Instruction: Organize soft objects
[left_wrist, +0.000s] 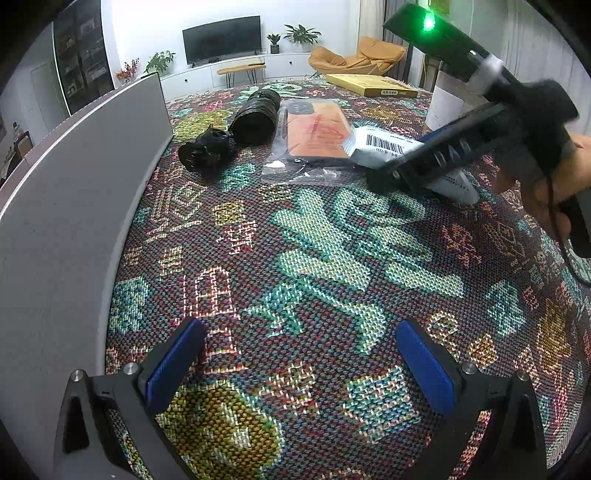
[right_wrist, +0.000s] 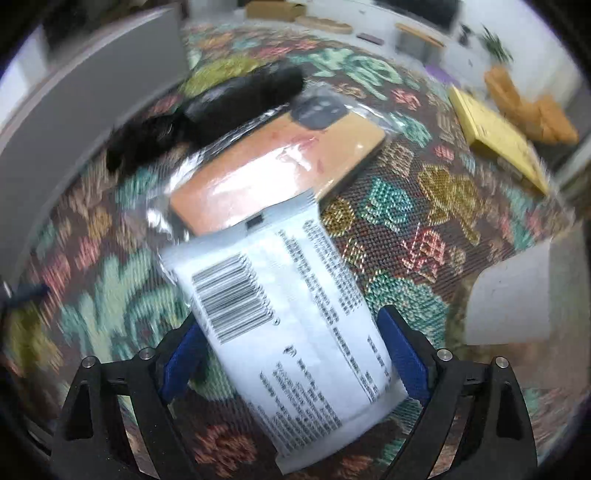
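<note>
A white packet with a barcode lies on the patterned cloth, one end resting on an orange phone case in a clear bag. My right gripper hangs over the packet, its blue pads wide apart on either side of it; I see no squeeze on it. From the left wrist, the right gripper covers part of the packet. A black roll and a black bundle lie left of the phone case. My left gripper is open over bare cloth.
A tall grey box wall runs along the left side of the table. A flat yellow box lies at the far edge, and a white cylinder stands beside it. A hand holds the right gripper.
</note>
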